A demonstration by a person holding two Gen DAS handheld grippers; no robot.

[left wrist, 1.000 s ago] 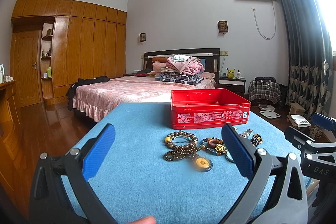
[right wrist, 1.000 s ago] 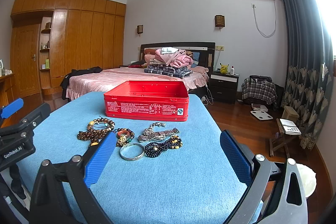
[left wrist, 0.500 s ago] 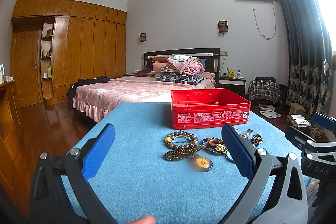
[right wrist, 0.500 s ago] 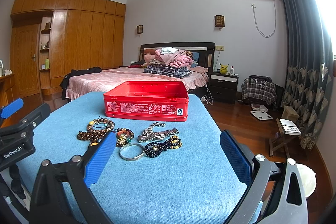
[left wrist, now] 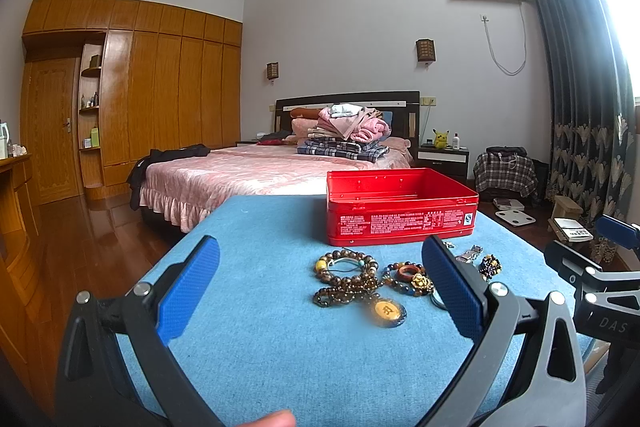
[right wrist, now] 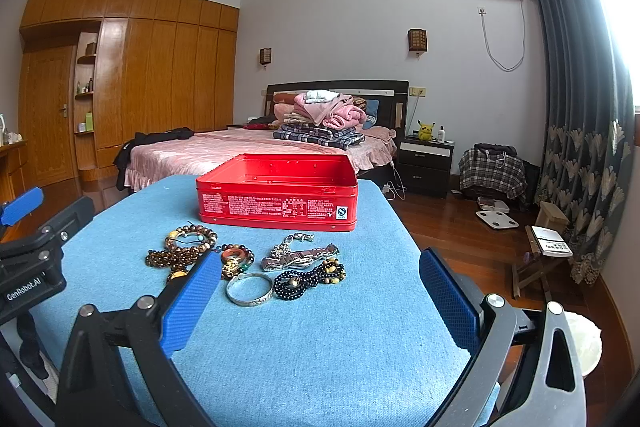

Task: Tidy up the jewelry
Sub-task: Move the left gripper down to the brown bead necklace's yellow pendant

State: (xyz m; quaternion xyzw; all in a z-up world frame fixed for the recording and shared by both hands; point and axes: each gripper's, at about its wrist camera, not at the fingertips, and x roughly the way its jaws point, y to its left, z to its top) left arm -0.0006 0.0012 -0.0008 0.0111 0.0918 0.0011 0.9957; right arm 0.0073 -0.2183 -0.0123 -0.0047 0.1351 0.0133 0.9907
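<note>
Left wrist view: the right finger of the wide-open, empty left tongs [left wrist: 320, 283] hides a silver bangle [right wrist: 249, 289], shown whole between the right tongs [right wrist: 316, 291], equally agape and empty.

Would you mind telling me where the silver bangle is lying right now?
In the right wrist view, the silver bangle lies flat on the blue tablecloth, nearest the camera, just left of the dark bead bracelet.

No visible change since earlier
</note>
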